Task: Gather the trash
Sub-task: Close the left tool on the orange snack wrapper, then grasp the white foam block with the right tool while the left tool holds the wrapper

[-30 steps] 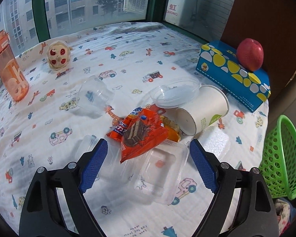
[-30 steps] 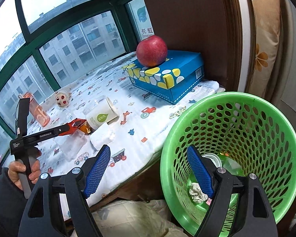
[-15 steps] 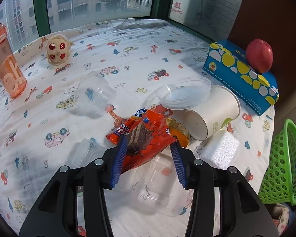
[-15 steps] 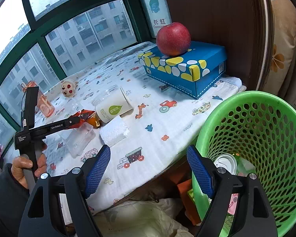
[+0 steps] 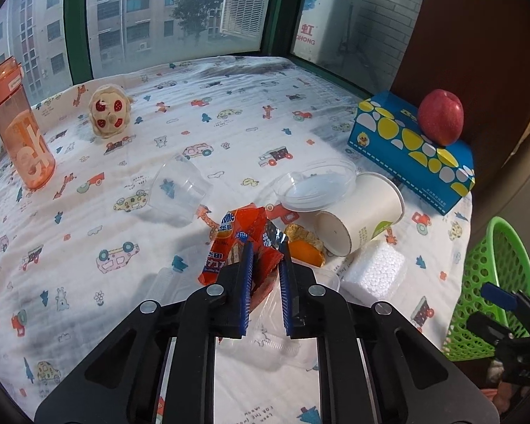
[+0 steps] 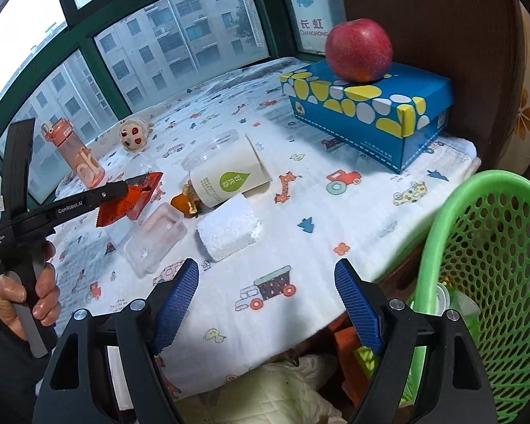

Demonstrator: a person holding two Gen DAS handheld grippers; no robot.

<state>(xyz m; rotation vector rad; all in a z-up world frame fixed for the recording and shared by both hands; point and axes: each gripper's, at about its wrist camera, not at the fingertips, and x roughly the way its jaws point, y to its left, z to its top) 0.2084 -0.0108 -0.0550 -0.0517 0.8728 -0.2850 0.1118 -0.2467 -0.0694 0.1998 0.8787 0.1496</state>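
Note:
My left gripper [image 5: 266, 247] holds an orange snack wrapper [image 5: 229, 243] between its blue pads, which press on it as the jaws are still closing. In the right wrist view the wrapper [image 6: 134, 203] hangs from the left gripper [image 6: 123, 187] just above the cloth. My right gripper [image 6: 266, 266] is open and holds nothing, over the table's front edge, left of the green basket [image 6: 477, 247]. A tipped paper cup [image 5: 364, 212], foam block [image 5: 374, 268], clear clamshell [image 6: 155, 236], clear cup [image 5: 180, 187], clear lid [image 5: 314, 185] and orange peel [image 5: 304, 247] lie on the cloth.
A blue tissue box [image 6: 367, 109] with a red apple [image 6: 358, 49] on it stands at the back right by a wooden wall. An orange bottle [image 5: 21, 130] and a small plush toy [image 5: 107, 115] stand near the windows. A hand [image 6: 35, 293] grips the left handle.
My left jaws have come together on the wrapper and raised it a little. My right gripper has swung left from over the basket to the table's front edge, still open.

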